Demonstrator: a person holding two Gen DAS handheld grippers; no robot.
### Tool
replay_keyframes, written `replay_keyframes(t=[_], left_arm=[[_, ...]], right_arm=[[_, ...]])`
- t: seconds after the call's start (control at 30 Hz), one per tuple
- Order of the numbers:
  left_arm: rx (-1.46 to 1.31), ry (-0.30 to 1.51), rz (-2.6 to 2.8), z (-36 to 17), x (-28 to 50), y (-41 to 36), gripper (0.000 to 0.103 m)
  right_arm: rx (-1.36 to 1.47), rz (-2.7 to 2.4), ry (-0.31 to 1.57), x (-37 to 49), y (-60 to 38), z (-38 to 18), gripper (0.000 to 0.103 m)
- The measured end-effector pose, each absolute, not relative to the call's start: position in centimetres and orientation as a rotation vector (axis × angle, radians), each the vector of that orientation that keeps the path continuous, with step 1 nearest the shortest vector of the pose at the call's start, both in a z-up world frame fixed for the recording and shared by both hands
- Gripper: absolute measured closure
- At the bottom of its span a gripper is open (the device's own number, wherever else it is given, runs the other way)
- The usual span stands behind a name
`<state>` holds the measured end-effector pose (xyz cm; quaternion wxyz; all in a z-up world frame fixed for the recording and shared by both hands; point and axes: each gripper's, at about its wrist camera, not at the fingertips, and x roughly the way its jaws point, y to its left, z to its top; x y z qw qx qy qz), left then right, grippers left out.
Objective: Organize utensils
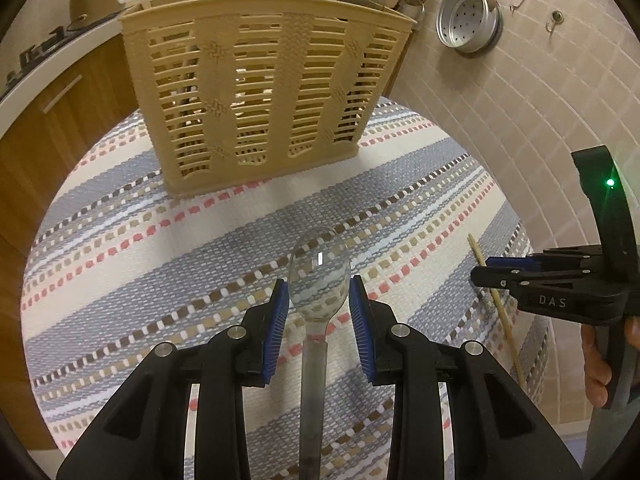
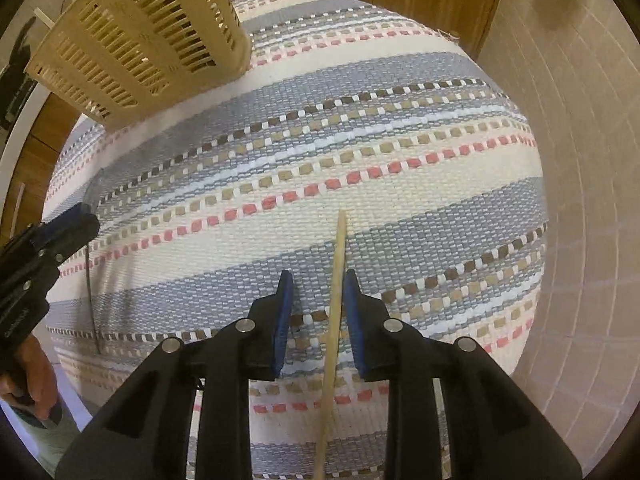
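- Two fisheye views, left wrist first: left gripper (image 1: 319, 292) spread wide, ribbed blue pads (image 1: 277, 332) flanking a clear plastic spoon (image 1: 318, 280) without touching; spoon flat on the woven striped mat (image 1: 160, 264), bowl pointing toward the slatted beige plastic basket (image 1: 264, 92) standing upright farther off.
- Seen only here: perforated metal steamer pot (image 1: 469, 20) hung on the tiled wall (image 1: 540, 92); right gripper (image 1: 486, 270) at the edge, over a thin wooden chopstick (image 1: 498, 304).
- Right wrist: right gripper (image 2: 316, 292) parted, chopstick (image 2: 336, 292) lying between the pads, close beside the right one, contact unclear.
- Only here: basket (image 2: 132, 40) from its corner; left gripper (image 2: 80, 224) side-on.
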<state>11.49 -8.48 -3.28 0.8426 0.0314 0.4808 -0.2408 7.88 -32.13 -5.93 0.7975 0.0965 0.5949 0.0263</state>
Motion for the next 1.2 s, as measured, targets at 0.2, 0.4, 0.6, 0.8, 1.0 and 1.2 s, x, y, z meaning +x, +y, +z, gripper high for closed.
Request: replay_keyframes(t=[0.2, 0.4, 0.6, 0.8, 1.0, 1.2], left_arm=[[0.054, 1.018, -0.508, -3.4, 11.6, -8.1, 0.074], [0.005, 0.966, -0.510, -2.4, 11.1, -7.4, 0.074], [-0.047, 0.867, -0.512, 0.7, 10.4, -6.3, 0.074], [-0.150, 0.691, -0.516, 5.8, 9.2, -4.4, 0.074], [-0.228, 0.487, -0.496, 10.7, 8.7, -3.1, 0.074], [-0.263, 0.281, -0.438, 15.3, 9.8, -2.3, 0.074]], right_arm=[[0.110, 0.017, 1.269, 7.7, -30.4, -5.6, 0.094], [0.088, 0.043, 1.233, 7.1, -29.6, -5.2, 0.099], [0.152, 0.133, 1.054, 5.5, -29.0, -0.5, 0.099], [0.219, 0.237, 0.823, 4.0, -27.6, 4.0, 0.099], [0.282, 0.300, 0.636, 3.8, -27.2, 7.1, 0.099], [0.352, 0.321, 0.463, 5.8, -28.5, 11.8, 0.099]])
